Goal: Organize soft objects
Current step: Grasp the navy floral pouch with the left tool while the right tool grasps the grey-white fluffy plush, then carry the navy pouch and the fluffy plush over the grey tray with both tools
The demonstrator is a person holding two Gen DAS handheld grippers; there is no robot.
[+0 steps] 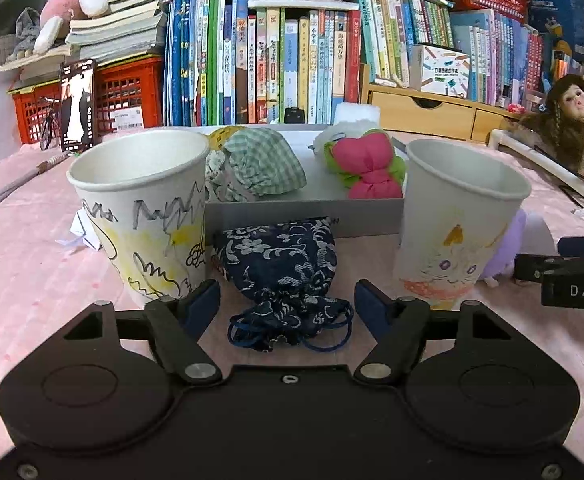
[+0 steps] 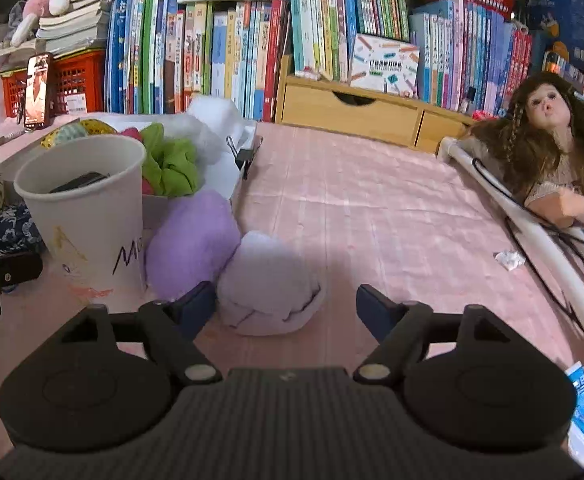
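Grey shallow cardboard box (image 1: pixel 303 216), centre of the left wrist view: already held a green-checked gathered fabric bundle (image 1: pixel 266 166) at its left end and a pink-and-green stuffed cloth toy (image 1: pixel 365 168) at its right, with something white and fluffy behind. Judged as the collecting place; these items counted as sorted.

Navy floral drawstring cloth pouch (image 1: pixel 288 272), lower centre of the same view: lay on the pink tablecloth (image 1: pixel 32 280) in front of the box, between two doodled white paper cups (image 1: pixel 144 208). Not yet boxed. The left gripper (image 1: pixel 288 300) stood spread, fingers either side of the pouch's tied neck, touching nothing as far as could be told.

Pale lilac rolled cloth bundle (image 2: pixel 270 284), lower centre of the right wrist view: on the tablecloth, outside the box. The right gripper (image 2: pixel 288 304) was spread wide; its left-of-frame finger sat just beside the bundle.

Purple plush lump (image 2: pixel 192 240), left of centre in that view: beside the nearer cup, unsorted.

Estimate: partly done; at least three soft items remained on the tablecloth.
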